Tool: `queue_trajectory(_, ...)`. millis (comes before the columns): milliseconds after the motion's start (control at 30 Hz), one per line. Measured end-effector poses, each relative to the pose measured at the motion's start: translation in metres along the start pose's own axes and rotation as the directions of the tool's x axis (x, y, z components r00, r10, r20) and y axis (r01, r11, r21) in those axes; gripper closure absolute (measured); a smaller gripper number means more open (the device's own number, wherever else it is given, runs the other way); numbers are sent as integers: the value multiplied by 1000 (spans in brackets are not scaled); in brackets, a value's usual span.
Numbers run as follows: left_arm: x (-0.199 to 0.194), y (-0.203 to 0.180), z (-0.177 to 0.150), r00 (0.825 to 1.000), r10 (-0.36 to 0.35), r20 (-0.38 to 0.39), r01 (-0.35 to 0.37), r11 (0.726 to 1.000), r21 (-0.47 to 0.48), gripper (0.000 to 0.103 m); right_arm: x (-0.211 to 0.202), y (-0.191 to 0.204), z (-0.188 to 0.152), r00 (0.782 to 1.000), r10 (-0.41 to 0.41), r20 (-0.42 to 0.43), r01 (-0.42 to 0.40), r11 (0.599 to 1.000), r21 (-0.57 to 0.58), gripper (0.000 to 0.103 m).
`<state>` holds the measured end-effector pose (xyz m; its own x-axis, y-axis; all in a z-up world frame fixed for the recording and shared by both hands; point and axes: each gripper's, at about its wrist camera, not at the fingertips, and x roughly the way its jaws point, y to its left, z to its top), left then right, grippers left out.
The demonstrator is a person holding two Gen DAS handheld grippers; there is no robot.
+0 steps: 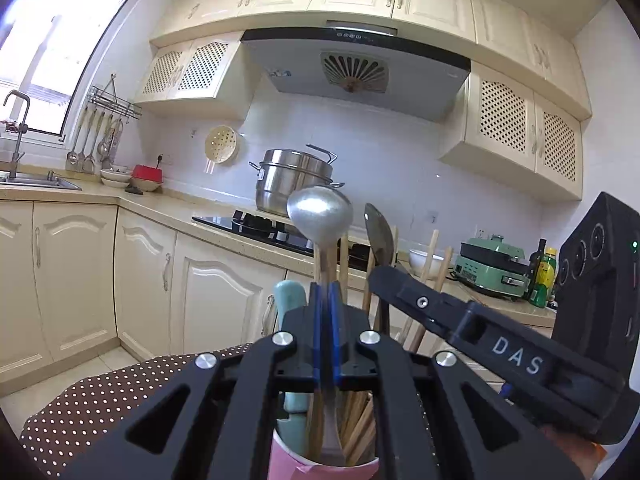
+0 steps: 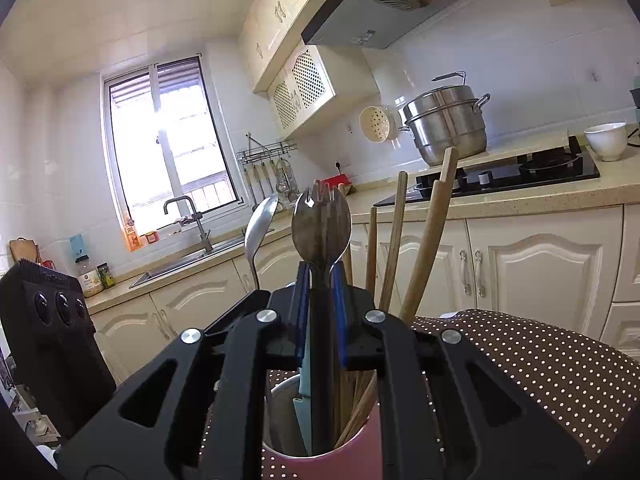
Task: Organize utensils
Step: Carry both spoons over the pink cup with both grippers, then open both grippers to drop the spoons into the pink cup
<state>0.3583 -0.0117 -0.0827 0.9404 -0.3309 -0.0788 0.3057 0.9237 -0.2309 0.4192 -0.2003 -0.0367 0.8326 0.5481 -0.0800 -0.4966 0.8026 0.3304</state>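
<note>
A: What's hidden?
B: The pink cup's [image 1: 320, 466] base is cut off, and the utensil ends vanish inside it.
A: Shapes?
B: Left tongs [image 1: 327, 300], level, clench a shiny steel spoon's [image 1: 320, 210] handle. Right tongs [image 2: 322, 280] grip a dark-handled spork [image 2: 322, 224]; round wooden chopsticks [image 2: 424, 248] lean beside it.

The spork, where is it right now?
In the right wrist view the spork stands upright at centre, pinched by the right gripper above the pink cup, between a spoon and wooden chopsticks.
</note>
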Motion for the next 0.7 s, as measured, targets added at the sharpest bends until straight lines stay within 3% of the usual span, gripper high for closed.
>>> queue_trajectory(367, -11, -13, -5, 996, -15, -83, 18, 999, 36, 98, -7, 0, -5, 1000, -10, -16, 9, 1000, -8, 91)
queue_trajectory(500, -12, -18, -9, 992, 1, -124, 6, 998, 59, 92, -14, 4, -6, 1000, -17, -21, 17, 1000, -22, 91)
queue_trajectory(700, -17, -17, -13, 984, 17, -175, -11, 999, 40, 57, -23, 4, -11, 999, -37, -35, 37, 999, -21, 91)
